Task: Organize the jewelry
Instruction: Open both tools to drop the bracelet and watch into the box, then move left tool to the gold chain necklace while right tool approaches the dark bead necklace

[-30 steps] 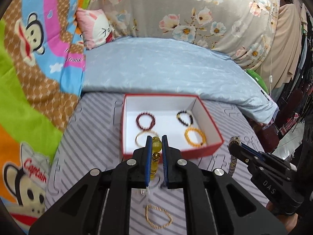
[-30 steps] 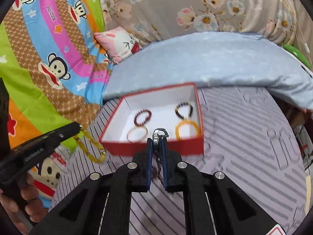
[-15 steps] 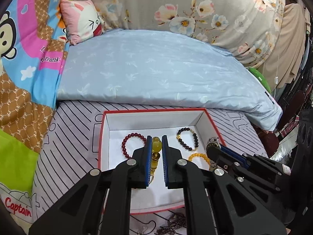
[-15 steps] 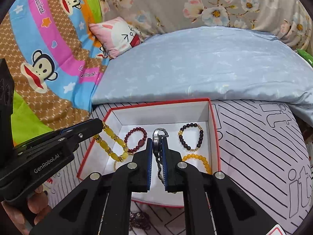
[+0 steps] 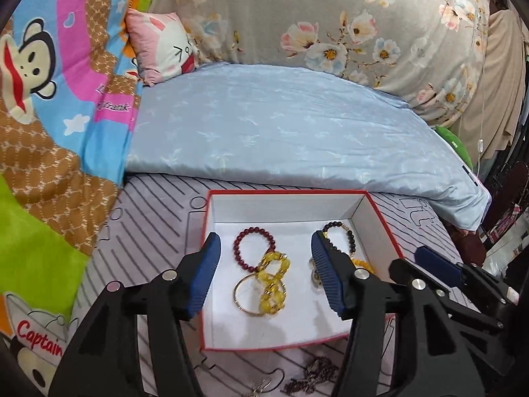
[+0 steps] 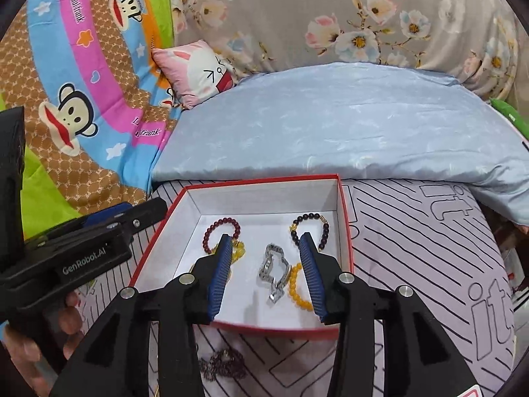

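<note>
A red box [image 5: 380, 218] [image 6: 345, 225] with a white inside lies on the striped bedspread. My left gripper [image 5: 264, 248] hangs over it, its jaws opening, and the yellow bead bracelet [image 5: 272, 279] lies loose below on a thin gold bangle [image 5: 241, 292]. My right gripper [image 6: 264, 248] is opening too, and the silver watch [image 6: 274, 271] lies free on the box floor between its fingers. Inside the box also lie a dark red bead bracelet [image 5: 253, 246] [image 6: 220, 231], a black bead bracelet [image 5: 344, 235] [image 6: 310, 228] and an orange bead bracelet [image 6: 297, 287].
A dark chain [image 6: 224, 365] [image 5: 310, 380] lies on the bedspread in front of the box. A pale blue quilt [image 5: 281, 132] rises behind it, with a pink cushion [image 5: 162, 46] and a cartoon blanket [image 5: 49, 99] at the left. A hand [image 6: 23, 340] holds the left gripper's handle.
Both grippers moved forward over the box and opened. The yellow bead bracelet dropped from the left one and the silver watch from the right one onto the box floor.
</note>
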Demonstrator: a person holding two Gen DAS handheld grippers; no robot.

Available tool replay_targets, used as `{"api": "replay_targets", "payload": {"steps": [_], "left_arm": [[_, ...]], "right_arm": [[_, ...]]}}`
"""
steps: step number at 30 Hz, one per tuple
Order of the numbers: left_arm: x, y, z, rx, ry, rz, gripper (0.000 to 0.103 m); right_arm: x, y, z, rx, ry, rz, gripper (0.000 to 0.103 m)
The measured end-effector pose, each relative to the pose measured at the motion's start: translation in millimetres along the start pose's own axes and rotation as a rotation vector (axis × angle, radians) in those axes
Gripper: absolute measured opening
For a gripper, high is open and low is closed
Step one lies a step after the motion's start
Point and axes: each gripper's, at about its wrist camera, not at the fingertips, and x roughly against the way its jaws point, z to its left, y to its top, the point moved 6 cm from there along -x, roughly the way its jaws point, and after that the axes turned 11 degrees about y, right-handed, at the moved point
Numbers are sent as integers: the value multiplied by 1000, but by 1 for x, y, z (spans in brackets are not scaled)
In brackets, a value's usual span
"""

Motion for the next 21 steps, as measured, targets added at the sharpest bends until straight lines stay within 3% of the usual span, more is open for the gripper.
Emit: {"api": "replay_targets", "payload": {"steps": [8, 21], "left_arm": [[40, -44, 20, 4, 53, 11, 58], [65, -167, 41, 20, 138, 124, 59]], "right_arm": [[46, -49, 15, 7, -17, 6, 42], [83, -179, 17, -74, -29, 144, 43]]}}
